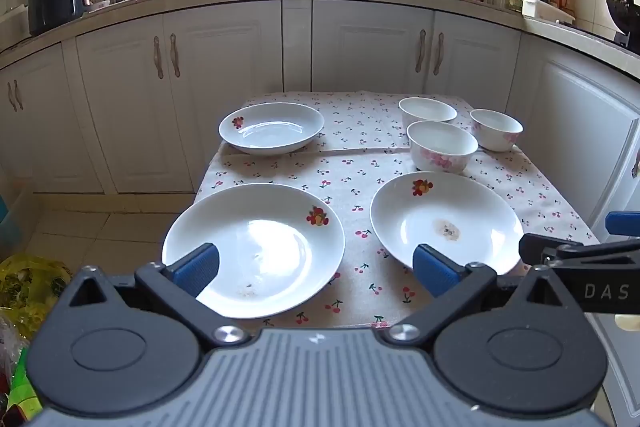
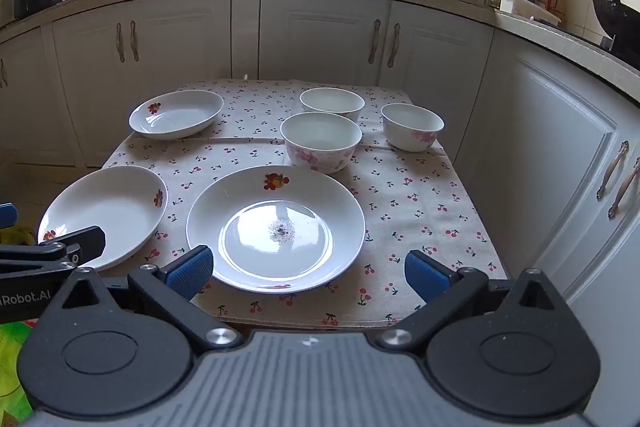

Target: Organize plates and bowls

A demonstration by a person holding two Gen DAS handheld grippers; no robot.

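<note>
Evidently nothing had yet been gathered: every dish lay single on the cherry-print cloth (image 2: 420, 195). At the left, the far plate (image 1: 271, 127) sat alone near the back edge, apart from the rest. The left plate (image 1: 256, 247) lay at the near left corner, and the left gripper (image 1: 316, 269) hung just before its rim, fingers spread and holding nothing, seemingly lined up for a first grasp. The right plate (image 2: 276, 227), bearing a small dried stain at its centre, lay beside it without touching. The right gripper (image 2: 310, 273) hovered at that plate's near rim, likewise spread and empty. Behind stood three bowls (image 2: 321, 141), close together, unstacked. I judged stacking like with like remained wholly to do.
</note>
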